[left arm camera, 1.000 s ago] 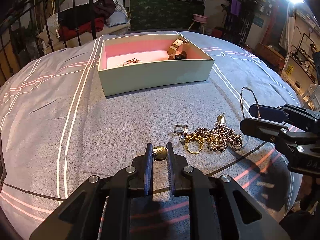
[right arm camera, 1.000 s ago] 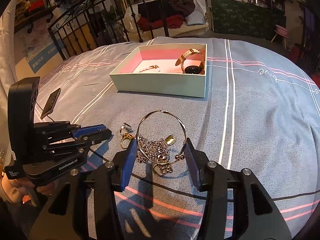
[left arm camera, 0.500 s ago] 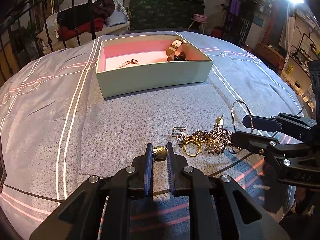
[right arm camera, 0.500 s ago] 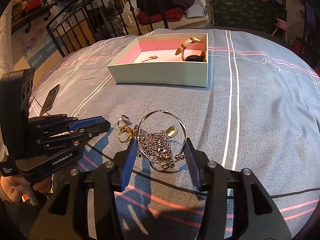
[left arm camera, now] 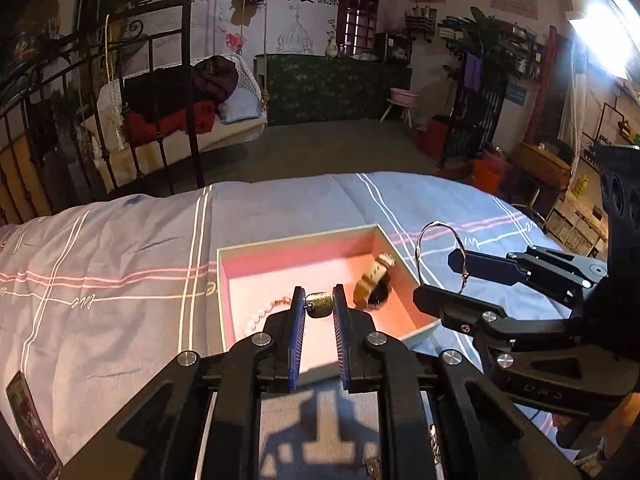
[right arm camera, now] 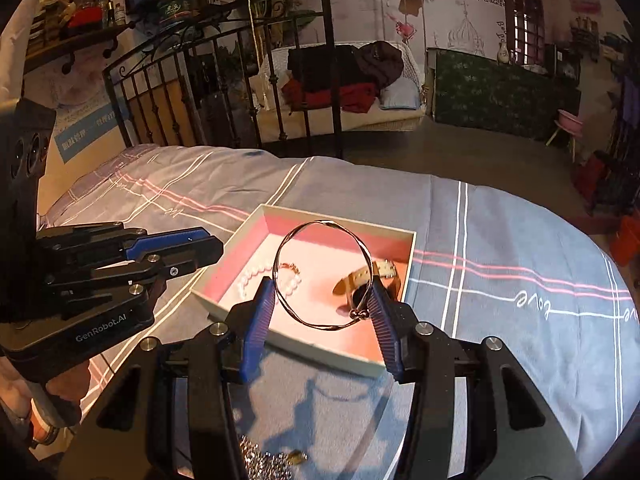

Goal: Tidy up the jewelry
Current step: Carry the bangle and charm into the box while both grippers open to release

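Note:
A pale box with a pink lining (left arm camera: 298,236) (right arm camera: 410,240) lies on the bed. Inside it are a watch (left arm camera: 376,282) (right arm camera: 360,280) and a pearl bracelet (left arm camera: 256,318) (right arm camera: 256,276). My left gripper (left arm camera: 319,306) is shut on a small gold ring (left arm camera: 319,304) and holds it above the box's near side. My right gripper (right arm camera: 322,304) is shut on a thin metal bangle (right arm camera: 288,240) (left arm camera: 438,226), held over the box's near right edge. The right gripper also shows in the left wrist view (left arm camera: 440,280), the left gripper in the right wrist view (right arm camera: 208,250).
The grey bedspread (left arm camera: 120,264) has white and pink stripes. A pile of chains and rings (right arm camera: 264,460) lies near me, under the grippers. A phone (left arm camera: 28,420) lies at the left edge. An iron bedframe (right arm camera: 224,92) stands behind.
Both grippers have risen from the jewelry pile and moved forward over the box, each carrying its piece. The pile now lies below and behind them.

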Available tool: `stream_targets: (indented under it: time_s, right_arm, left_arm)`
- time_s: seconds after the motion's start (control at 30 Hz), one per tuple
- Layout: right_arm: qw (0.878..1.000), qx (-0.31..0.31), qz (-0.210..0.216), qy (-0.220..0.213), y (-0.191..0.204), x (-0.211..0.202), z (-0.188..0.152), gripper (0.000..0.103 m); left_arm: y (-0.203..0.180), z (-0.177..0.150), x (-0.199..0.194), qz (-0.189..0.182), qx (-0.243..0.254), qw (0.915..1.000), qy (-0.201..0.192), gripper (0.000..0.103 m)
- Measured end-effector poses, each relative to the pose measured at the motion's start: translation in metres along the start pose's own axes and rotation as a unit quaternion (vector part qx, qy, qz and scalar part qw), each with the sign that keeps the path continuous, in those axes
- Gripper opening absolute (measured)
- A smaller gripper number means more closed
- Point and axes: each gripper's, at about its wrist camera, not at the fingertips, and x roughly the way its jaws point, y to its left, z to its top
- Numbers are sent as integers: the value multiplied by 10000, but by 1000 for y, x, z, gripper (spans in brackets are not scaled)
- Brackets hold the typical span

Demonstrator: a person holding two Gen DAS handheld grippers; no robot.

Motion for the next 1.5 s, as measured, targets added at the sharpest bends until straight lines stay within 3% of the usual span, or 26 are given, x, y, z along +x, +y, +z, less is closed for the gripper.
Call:
stream_targets:
  time_s: [0.2, 0.63, 1.3, 1.33, 1.37, 1.4, 1.43, 1.5]
  right_arm:
    - [9996, 31, -162, 247, -10, 30, 22, 48]
    - [9980, -31, -192, 608, -10, 57, 11, 48]
    - [9971, -232, -214, 688, -4, 65, 7, 49]
    - [9971, -221, -208, 693, -4, 64, 7, 50]
    - [9970, -209, -190, 715, -5, 63, 7, 55]
    - [9968, -200, -265, 725, -6, 62, 6, 75]
    - [9969, -220, -421, 627, -7, 56, 5, 88]
    - [9969, -276, -589, 443, -9, 40, 1, 89]
  left_arm:
    - [14, 32, 30, 140, -278, 9992, 255, 14]
    - [23, 18, 58, 201, -450, 9964, 691, 14]
    - [26, 16, 70, 204, -502, 9952, 816, 14]
    - [26, 16, 69, 189, -524, 9952, 810, 17]
    - [27, 17, 68, 245, -573, 9947, 817, 41]
    - [30, 18, 66, 356, -641, 9941, 805, 60]
    - [32, 19, 60, 417, -688, 9944, 685, 86]
    - [34, 15, 41, 414, -700, 9961, 350, 90]
